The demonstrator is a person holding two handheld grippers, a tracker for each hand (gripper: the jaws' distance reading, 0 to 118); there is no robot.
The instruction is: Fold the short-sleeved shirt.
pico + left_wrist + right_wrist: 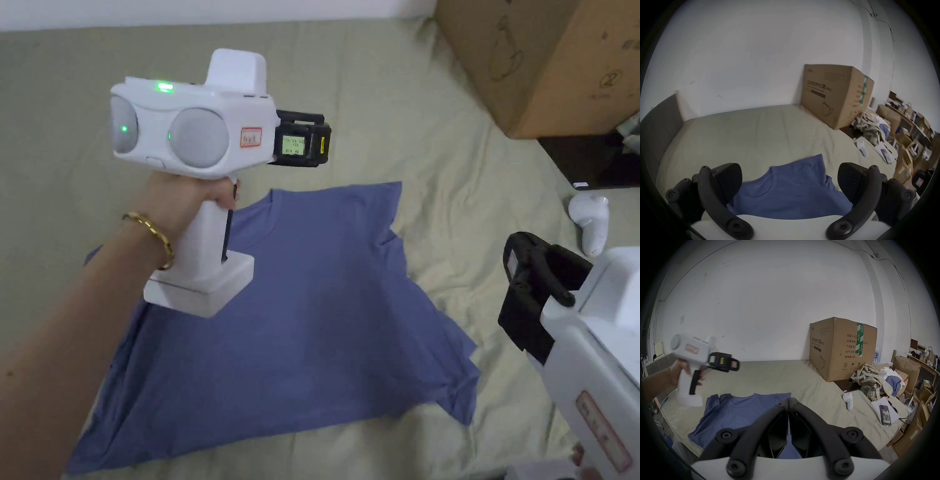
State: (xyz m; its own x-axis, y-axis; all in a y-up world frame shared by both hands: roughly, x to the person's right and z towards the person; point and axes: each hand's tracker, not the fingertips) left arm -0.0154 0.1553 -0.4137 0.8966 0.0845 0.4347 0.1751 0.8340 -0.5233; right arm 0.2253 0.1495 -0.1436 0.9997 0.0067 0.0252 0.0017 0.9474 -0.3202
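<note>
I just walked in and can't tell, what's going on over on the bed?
A person holds a gripper in each hand above a blue short-sleeved shirt spread flat on the bed sheet. The left gripper is raised over the collar end with its jaws wide apart and nothing between them. The right gripper is closed on nothing, on the shirt's right side. No fold shows yet. A cardboard box sits at the far corner.
</note>
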